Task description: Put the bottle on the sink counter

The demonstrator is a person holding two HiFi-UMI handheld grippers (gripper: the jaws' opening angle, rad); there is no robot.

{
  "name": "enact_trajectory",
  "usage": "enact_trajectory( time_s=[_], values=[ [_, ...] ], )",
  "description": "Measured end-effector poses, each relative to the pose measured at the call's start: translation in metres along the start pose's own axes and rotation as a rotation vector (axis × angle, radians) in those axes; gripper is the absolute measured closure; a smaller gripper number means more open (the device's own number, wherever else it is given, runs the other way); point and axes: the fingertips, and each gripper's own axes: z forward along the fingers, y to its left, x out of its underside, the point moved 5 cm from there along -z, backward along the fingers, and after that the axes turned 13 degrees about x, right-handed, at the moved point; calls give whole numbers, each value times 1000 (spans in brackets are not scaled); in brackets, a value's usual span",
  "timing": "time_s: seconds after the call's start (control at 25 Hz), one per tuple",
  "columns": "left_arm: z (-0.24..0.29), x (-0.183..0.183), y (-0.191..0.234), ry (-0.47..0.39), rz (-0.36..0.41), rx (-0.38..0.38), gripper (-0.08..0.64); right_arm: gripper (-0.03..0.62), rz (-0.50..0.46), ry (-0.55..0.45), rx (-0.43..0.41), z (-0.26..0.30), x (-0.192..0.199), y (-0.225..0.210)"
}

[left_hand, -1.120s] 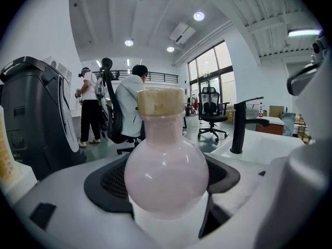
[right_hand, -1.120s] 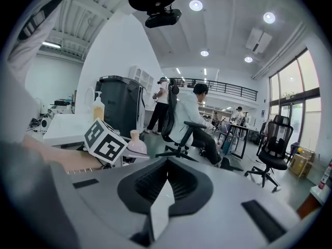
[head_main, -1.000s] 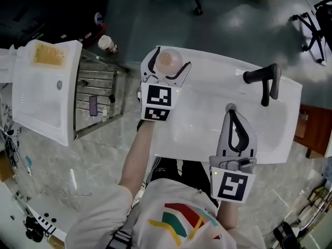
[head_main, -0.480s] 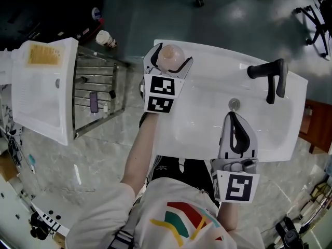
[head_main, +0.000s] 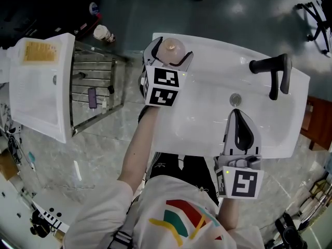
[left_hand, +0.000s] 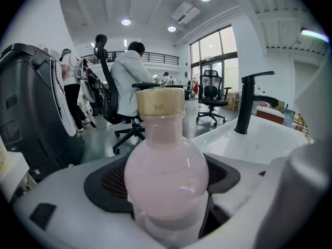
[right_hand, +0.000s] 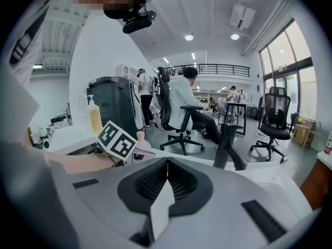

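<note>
Now left gripper [head_main: 171,52] clamps bottle [left_hand: 166,170], seemingly over counter [head_main: 210,64] — right gripper [head_main: 236,115] closed near faucet [head_main: 272,69].

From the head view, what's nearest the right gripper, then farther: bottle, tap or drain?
1. Drain, just ahead of the right gripper.
2. Tap, at the sink's back right.
3. Bottle, far left corner, in the left gripper.
</note>
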Motion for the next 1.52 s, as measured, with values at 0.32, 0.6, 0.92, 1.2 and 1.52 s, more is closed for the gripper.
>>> enact_trajectory(
  time_s=[0.32, 0.6, 0.92, 1.2, 1.52],
  values=[
    [6, 3, -1, 70, 12, -7, 143, 580, -13, -1, -10, -4, 0, 10],
    [12, 5, -2, 122, 27, -3, 143, 580, -18, -4, 7, -5, 1, 5],
    [13, 7, -3, 142, 30, -4, 143, 580, -24, -6, 13, -7, 2, 3],
    [13, 4, -1, 99, -16, -14, 143, 580, -15, -13, 8, -9, -1, 3],
    [6, -5, -3, 68, -23, -20, 143, 580, -17, -29, -1, -11, -8, 7]
  ],
)
